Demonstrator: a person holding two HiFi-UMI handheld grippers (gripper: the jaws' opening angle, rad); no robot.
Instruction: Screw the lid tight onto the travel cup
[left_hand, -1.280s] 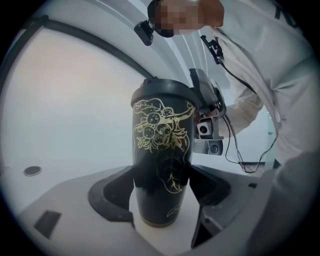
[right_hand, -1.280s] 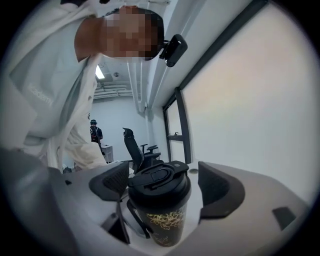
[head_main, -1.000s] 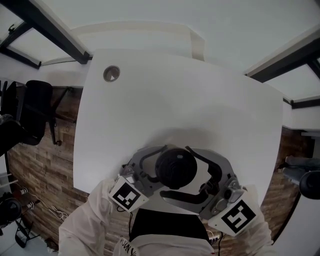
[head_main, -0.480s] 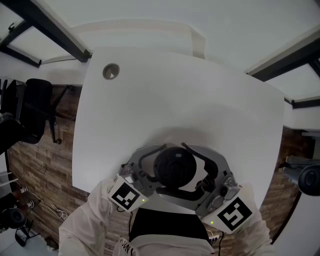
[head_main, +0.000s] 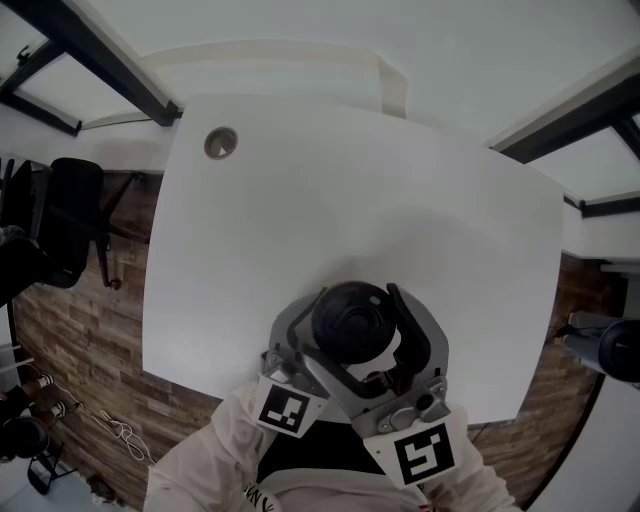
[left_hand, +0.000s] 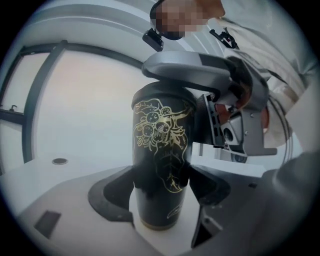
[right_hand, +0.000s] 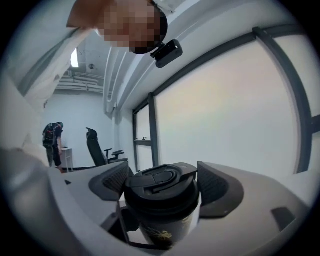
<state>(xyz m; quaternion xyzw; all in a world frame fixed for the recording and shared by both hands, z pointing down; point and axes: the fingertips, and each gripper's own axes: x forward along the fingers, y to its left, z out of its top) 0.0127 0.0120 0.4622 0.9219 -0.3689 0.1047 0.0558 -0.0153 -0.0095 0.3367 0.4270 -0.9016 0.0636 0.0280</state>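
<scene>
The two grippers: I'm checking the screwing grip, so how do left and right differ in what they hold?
The left gripper clamps the travel cup low on its gold-patterned body; the right gripper clamps the black lid on top. The left gripper's jaws sit just above the white table; the right gripper's sit higher, at the cup's rim. Both are closed on the same upright cup.

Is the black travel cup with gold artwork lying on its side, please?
No, the black cup stands upright on the white table.

White table (head_main: 350, 200) beside a black chair (head_main: 70, 215).
</scene>
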